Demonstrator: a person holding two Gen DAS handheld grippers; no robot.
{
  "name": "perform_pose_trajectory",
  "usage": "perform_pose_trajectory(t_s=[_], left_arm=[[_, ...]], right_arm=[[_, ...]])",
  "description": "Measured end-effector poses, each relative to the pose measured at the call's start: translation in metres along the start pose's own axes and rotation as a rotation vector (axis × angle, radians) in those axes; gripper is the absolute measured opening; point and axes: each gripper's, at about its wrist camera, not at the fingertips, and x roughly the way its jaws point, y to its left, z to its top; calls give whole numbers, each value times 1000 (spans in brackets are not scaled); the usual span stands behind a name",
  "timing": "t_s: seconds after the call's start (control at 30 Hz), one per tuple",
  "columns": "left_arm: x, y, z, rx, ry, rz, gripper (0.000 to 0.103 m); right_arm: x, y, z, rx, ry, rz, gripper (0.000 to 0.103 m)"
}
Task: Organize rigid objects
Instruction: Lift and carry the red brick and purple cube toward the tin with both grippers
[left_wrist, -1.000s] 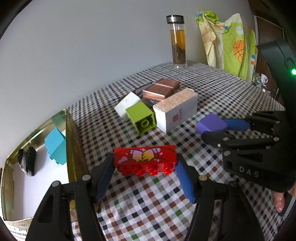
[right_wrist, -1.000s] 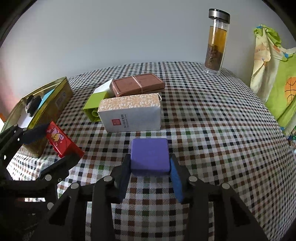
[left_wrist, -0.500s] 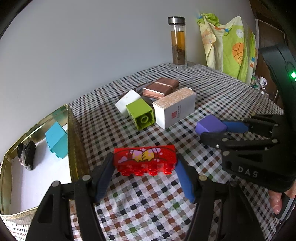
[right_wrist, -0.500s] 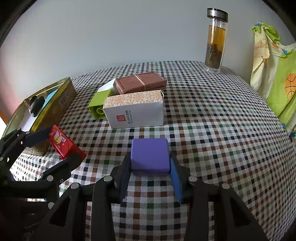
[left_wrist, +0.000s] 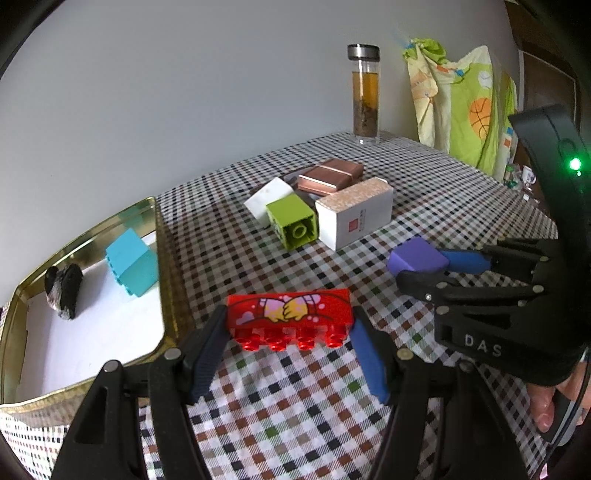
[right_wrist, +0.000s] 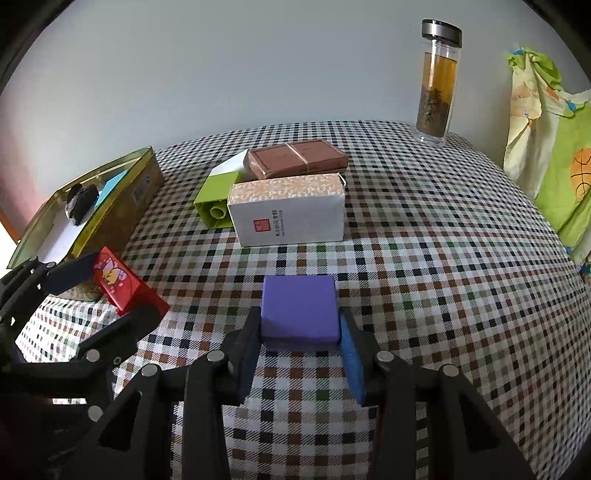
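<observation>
While the red brick (left_wrist: 289, 320) sits clamped lengthwise in the left gripper (left_wrist: 289, 341) above the checked cloth (left_wrist: 436, 192), the right gripper (right_wrist: 300, 347) squeezes a purple block (right_wrist: 299, 308). A gold tin (left_wrist: 168, 280) lies just left of the brick.

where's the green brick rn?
Mid-table in both views: the green brick lies on its side, flanked by the white block and the white patterned box.

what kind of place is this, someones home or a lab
Most likely a home. The table wears a checked tablecloth, a glass tea bottle stands at its far edge by a plain wall, and a child's printed bedding hangs nearby. Toy bricks and small boxes lie scattered beside a gold tin.
</observation>
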Motion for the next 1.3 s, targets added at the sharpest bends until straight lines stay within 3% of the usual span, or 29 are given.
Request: perform_pose_trajectory(t_s=[0.73, 1.03, 1.3], left_arm=[[-20, 15, -16, -69, -27, 30, 65], [-37, 15, -22, -66, -74, 19, 65], [-51, 19, -23, -77, -139, 64, 65]], right_arm=[[-2, 21, -7, -33, 0, 38, 43], [-10, 33, -14, -62, -24, 51, 43], [-17, 35, -15, -63, -53, 57, 43]])
